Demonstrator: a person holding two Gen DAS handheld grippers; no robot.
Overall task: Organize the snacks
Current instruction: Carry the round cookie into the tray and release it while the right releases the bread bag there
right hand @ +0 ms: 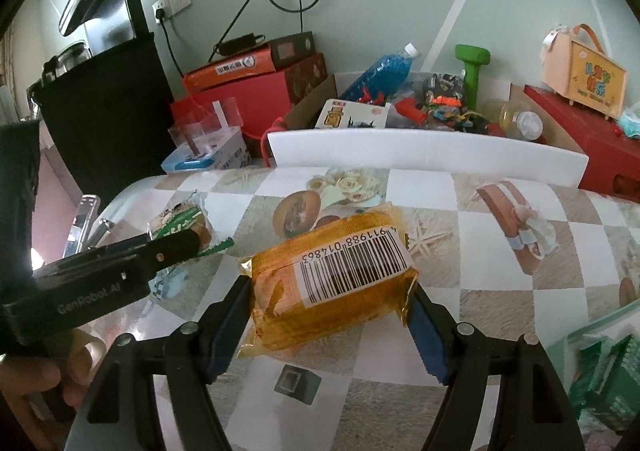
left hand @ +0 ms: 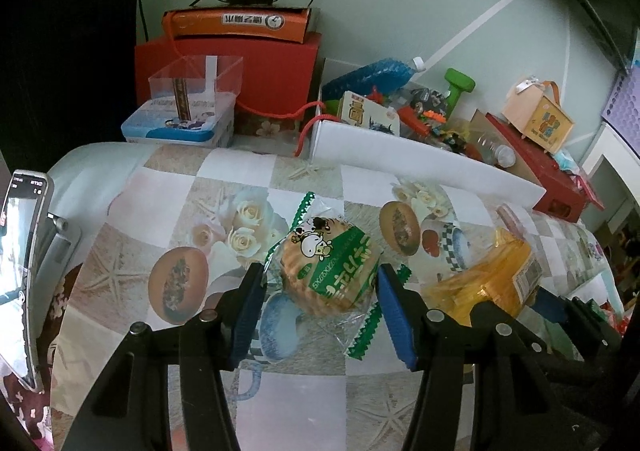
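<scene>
Two packs: both bracketed at once, one in each hand-held gripper, on the patterned desk (left hand: 168, 187).
Left wrist view, snack: the green-labelled rice cracker pack (left hand: 330, 267) lies flat on the desk, sitting right between the blue pads.
Left wrist view, grip: the left hand-held gripper (left hand: 320, 309) stands part-open around the pack; both pads look to meet the crinkly wrapper at its sides, though real pressure I cannot confirm.
Left wrist view, handling: I judge it light and brittle, with slick loose film; the round cracker body is the place to hold, not the zigzag sealed ends, and gently.
Right wrist view, snack: the orange snack pack (right hand: 328, 279) rests barcode-up on the desk, near its middle, with the left tool just beside it.
Right wrist view, grip: the right hand-held gripper (right hand: 328, 325) stands wider, its pads against the pack's two sides; a firm clamp I cannot tell.
Right wrist view, handling: soft, puffy foil, probably light and slippery; take it across the full middle so it cannot squirt out, and avoid crushing the contents.
Right wrist view, surroundings: green packs (right hand: 608, 371) wait at the right edge.
</scene>
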